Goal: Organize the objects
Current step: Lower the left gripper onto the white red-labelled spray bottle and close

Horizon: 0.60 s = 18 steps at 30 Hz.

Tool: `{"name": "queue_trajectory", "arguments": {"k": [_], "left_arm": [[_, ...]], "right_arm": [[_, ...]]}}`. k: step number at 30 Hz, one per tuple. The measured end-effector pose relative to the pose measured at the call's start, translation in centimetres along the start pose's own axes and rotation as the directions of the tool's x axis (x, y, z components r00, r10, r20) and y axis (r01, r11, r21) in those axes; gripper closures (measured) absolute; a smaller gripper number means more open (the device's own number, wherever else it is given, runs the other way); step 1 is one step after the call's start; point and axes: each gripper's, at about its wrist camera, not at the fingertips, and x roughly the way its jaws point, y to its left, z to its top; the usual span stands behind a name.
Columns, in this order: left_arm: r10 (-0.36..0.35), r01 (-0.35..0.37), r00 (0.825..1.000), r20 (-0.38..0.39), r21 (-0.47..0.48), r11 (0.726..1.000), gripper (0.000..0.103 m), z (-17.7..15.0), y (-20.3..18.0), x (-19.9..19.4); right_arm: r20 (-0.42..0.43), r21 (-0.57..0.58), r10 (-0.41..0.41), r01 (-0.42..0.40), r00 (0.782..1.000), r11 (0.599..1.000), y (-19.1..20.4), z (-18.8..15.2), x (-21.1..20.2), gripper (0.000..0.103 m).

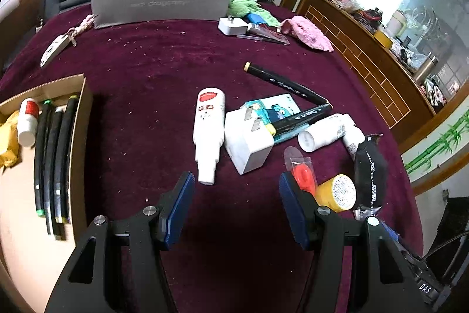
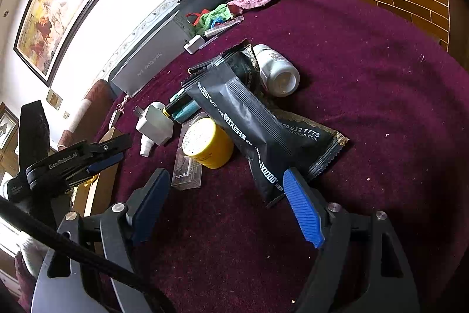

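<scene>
Two wrist views over a table w/ a dark maroon cloth [image 1: 164, 60], cluttered w/ small items.

Left gripper [image 1: 236, 189]: jaws apart, nothing between them, hovering above bare cloth. Just ahead of it lies a white spray bottle [image 1: 208, 131], long axis running near-to-far, nozzle end pointing toward the gripper, red-label end away. Beside it on the right sits a white plug adapter [image 1: 249, 143], prongs up. A black marker [image 1: 302, 118] rests across the adapter & a small card, slanting up to the right; a 2nd black marker [image 1: 285, 84] lies farther back, slanting the other way, pale cap at far left. At left, an open cardboard box [image 1: 79, 137] holds several black markers laid parallel, near-to-far, plus a small white bottle.

Right gripper [image 2: 227, 189]: jaws opening, not gripping. The near end of a long black sachet [image 2: 243, 119] reaches toward its blue right pad; contact unclear. Sachet's long axis runs from near-right to far-left, lying over a 2nd black packet. A yellow jar [image 2: 209, 143] on its side sits just left of it, a white bottle [image 2: 277, 71] just behind.

A grey box [image 1: 161, 2] stands at the far edge.
</scene>
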Motion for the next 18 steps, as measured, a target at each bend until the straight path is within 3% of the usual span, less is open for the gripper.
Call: {"name": "queue_trajectory", "arguments": {"k": [6, 11, 18], "left_arm": [[0.035, -0.034, 0.999, 0.012, -0.022, 0.999, 0.049, 0.4, 1.4, 0.4], [0.019, -0.017, 0.999, 0.051, -0.051, 0.999, 0.049, 1.3, 1.9, 0.8], [0.055, -0.059, 0.995, 0.088, 0.041, 0.997, 0.047, 2.9, 1.1, 1.7]], "right_arm": [[0.000, 0.005, 0.005, -0.005, 1.000, 1.000, 0.0, 0.0, 0.0, 0.023], [0.001, 0.020, 0.022, -0.022, 1.000, 1.000, -0.3, 0.2, 0.0, 0.023], [0.000, 0.031, 0.031, -0.031, 1.000, 0.999, -0.5, 0.0, -0.1, 0.023]]}}
